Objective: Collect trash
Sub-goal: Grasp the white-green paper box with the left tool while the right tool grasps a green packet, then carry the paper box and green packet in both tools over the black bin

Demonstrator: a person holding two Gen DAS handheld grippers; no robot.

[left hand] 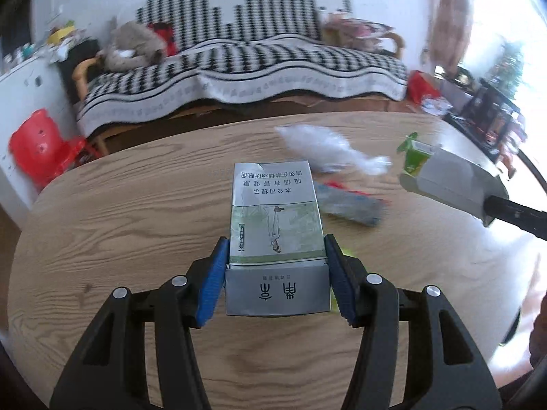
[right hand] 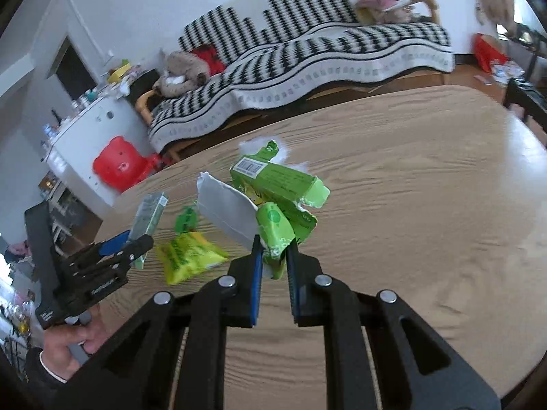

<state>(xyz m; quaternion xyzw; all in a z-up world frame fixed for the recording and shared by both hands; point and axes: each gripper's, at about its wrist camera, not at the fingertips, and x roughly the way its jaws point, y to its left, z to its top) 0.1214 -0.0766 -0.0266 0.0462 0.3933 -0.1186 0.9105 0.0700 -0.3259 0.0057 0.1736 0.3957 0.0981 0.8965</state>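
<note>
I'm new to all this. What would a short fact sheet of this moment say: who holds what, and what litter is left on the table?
left gripper: shut on the cigarette pack
right gripper: shut on a torn green carton
surface: wooden table
litter on table: yellow-green wrapper, white plastic bag, blurred grey and red wrapper
background: sofa with a black and white throw, red stool

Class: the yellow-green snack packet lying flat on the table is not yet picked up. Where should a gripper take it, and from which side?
Grip the yellow-green snack packet at its crimped end seam, coming down from above with the fingers across that thin edge. It lies flat on the wooden table, so its broad faces offer nothing to pinch, and the seam is probably stiffest.
</note>
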